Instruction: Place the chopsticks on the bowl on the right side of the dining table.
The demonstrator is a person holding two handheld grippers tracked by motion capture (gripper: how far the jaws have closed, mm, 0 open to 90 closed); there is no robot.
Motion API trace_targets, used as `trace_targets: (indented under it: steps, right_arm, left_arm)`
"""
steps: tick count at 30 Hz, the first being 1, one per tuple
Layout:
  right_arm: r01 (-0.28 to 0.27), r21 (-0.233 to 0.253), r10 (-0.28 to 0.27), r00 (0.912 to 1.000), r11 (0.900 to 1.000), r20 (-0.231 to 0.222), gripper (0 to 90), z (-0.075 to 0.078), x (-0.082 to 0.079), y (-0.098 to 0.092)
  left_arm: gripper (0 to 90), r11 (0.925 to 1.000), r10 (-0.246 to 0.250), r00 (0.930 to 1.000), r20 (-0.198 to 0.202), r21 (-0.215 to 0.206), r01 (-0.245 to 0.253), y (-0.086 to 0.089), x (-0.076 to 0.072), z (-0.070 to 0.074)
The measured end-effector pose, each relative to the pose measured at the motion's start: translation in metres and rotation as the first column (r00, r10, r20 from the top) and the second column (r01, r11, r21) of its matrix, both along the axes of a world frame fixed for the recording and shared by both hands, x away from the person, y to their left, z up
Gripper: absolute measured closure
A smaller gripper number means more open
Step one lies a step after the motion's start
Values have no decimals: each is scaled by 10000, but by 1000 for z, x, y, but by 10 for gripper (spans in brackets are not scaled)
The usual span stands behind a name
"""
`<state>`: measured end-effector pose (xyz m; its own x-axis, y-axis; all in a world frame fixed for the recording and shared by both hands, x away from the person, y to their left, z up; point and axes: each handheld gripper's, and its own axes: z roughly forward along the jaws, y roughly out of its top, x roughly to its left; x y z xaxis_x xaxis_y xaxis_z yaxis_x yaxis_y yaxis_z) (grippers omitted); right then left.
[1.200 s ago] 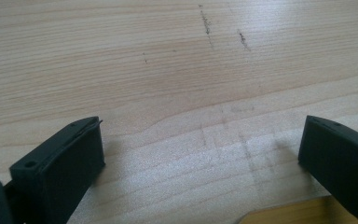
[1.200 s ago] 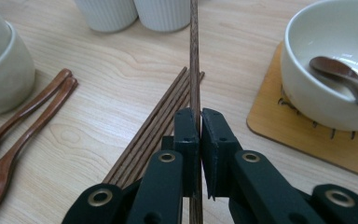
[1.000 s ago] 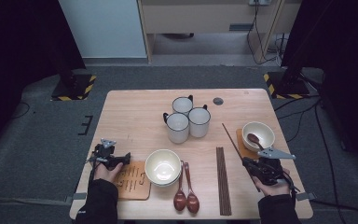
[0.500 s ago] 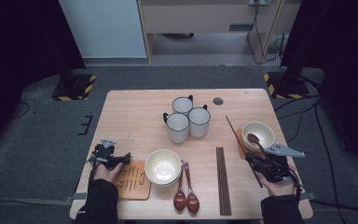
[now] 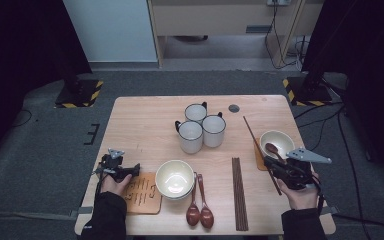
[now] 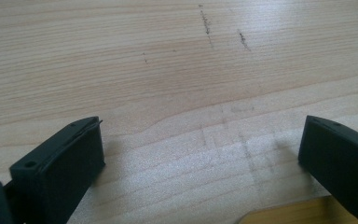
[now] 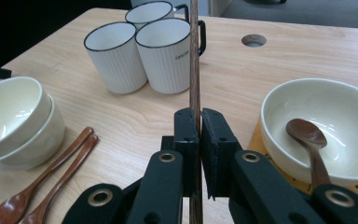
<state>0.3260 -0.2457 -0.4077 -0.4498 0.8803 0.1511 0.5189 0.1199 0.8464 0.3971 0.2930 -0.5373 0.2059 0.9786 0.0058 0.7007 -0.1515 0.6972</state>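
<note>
Wooden chopstick being pinched by the right gripper near the table's right edge, left gripper resting wide open, holding nothing, by its left edge.

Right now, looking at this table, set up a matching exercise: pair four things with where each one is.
Things:
1. thin dark wooden chopstick
2. brown wooden spoon
3. three white ribbed mugs
4. left gripper

Places:
A. inside the white bowl at the right
B. clamped in the right gripper
C. open over bare wood beside the wooden coaster
D. clustered at the table's middle

Pairs: 1-B, 2-A, 3-D, 4-C
</note>
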Motion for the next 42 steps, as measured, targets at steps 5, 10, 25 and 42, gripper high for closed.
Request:
trace_targets:
  steps: [5, 10, 25, 42]
  right_arm:
    - [64, 62, -65, 9999, 10000, 92, 851, 4, 1, -4]
    - [163, 192, -166, 9998, 9997, 149, 851, 9, 4, -8]
    - [348, 370, -358, 9990, 9987, 265, 851, 17, 12, -20]
    - [488, 475, -507, 9979, 9977, 396, 851, 25, 18, -32]
  left_arm:
    - [0, 10000, -3, 10000, 0, 0, 3, 0, 0, 0]
    - [0, 10000, -2, 10000, 0, 0, 2, 0, 0, 0]
    - [0, 10000, -2, 10000, 0, 1, 2, 0, 0, 0]
    - [0, 10000, -13, 10000, -3, 8, 13, 0, 0, 0]
